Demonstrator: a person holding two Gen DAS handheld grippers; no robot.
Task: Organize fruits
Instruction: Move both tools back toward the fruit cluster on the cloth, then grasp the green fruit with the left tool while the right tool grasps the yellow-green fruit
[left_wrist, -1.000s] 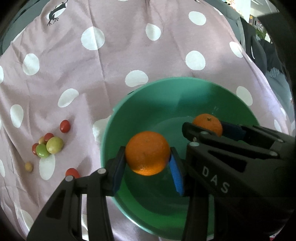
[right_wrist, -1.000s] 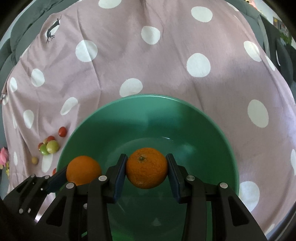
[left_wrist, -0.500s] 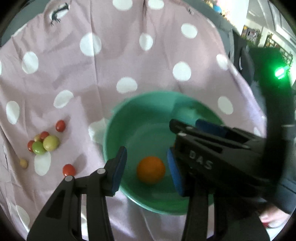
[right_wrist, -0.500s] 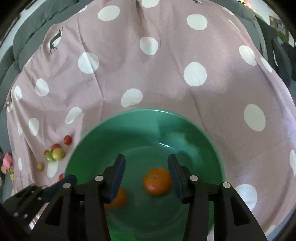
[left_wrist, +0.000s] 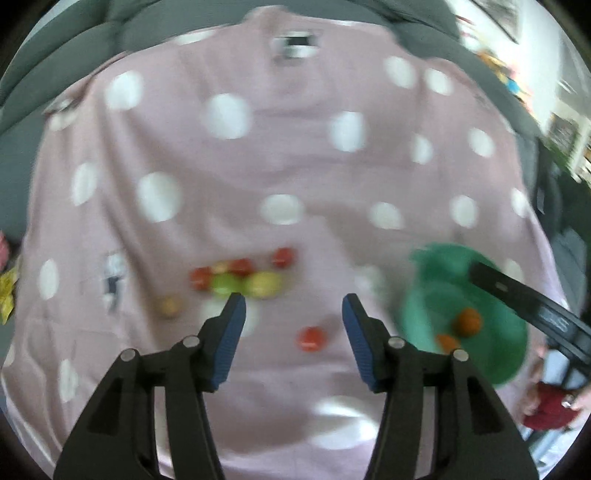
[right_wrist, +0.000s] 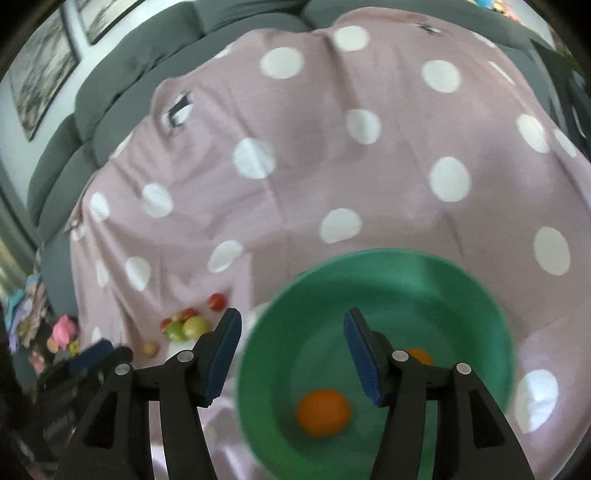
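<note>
A green bowl sits on the pink polka-dot cloth and holds two oranges; it also shows at the right of the left wrist view, with both oranges inside. My right gripper is open and empty above the bowl's left rim. My left gripper is open and empty above the cloth, left of the bowl. A cluster of small red, green and yellow fruits lies ahead of it, and one red fruit lies between its fingers' line. The cluster also shows in the right wrist view.
The pink cloth covers a grey sofa. The right gripper's body crosses the bowl in the left wrist view. Colourful toys lie at the far left of the right wrist view.
Both grippers opened and dropped their oranges into the bowl, then lifted away. The left gripper swung left toward the small fruits. The right gripper pulled back and left.
</note>
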